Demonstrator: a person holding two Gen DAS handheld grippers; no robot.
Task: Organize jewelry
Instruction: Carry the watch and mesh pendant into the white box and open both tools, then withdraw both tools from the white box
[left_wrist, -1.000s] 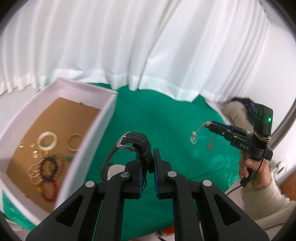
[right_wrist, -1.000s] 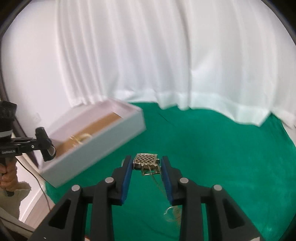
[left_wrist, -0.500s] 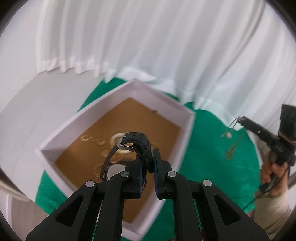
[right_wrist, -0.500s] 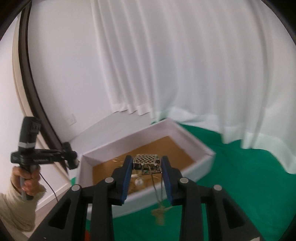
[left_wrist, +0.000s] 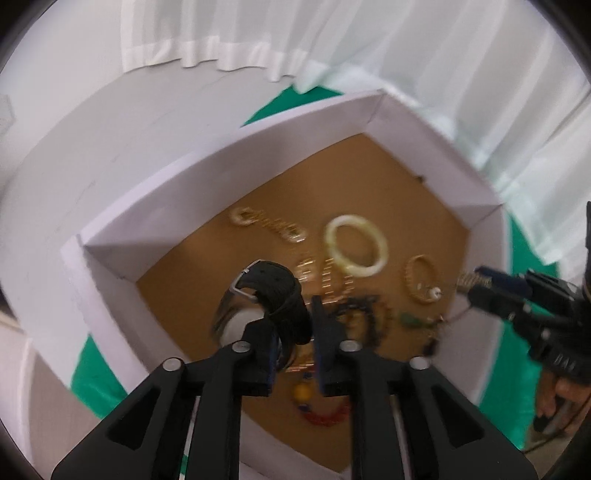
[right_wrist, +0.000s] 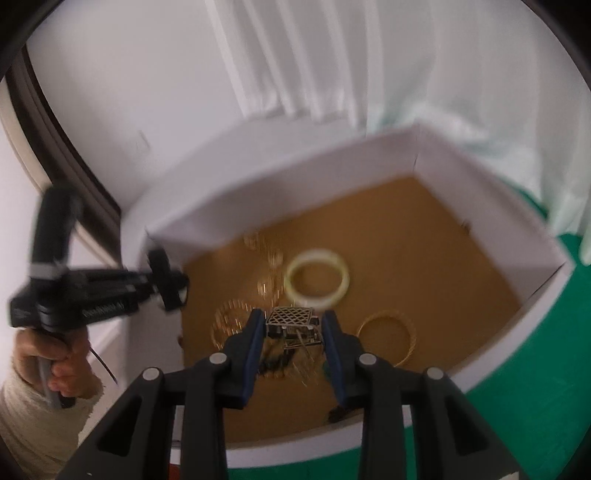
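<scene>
A white box (left_wrist: 192, 192) with a brown floor holds several pieces of jewelry, among them a pale bangle (left_wrist: 356, 245) and a gold bracelet (left_wrist: 421, 278). My left gripper (left_wrist: 295, 328) is shut on the strap of a black wristwatch (left_wrist: 273, 288) and holds it over the box's left part. My right gripper (right_wrist: 293, 330) is shut on a gold lattice pendant (right_wrist: 290, 317) whose chain hangs down into the box (right_wrist: 480, 192). The right gripper also shows in the left wrist view (left_wrist: 476, 282), at the box's right wall. The bangle (right_wrist: 317, 282) lies just beyond the pendant.
The box stands on a green cloth (right_wrist: 517, 387) over a white surface (left_wrist: 92, 155). A white curtain (right_wrist: 369, 55) hangs behind. The left gripper and the hand holding it show in the right wrist view (right_wrist: 166, 280) at the box's left wall. A red bead bracelet (left_wrist: 325, 415) lies near the front.
Both grippers have swung left from over the green cloth to over the box and come lower, each still holding its piece. The box now fills both views.
</scene>
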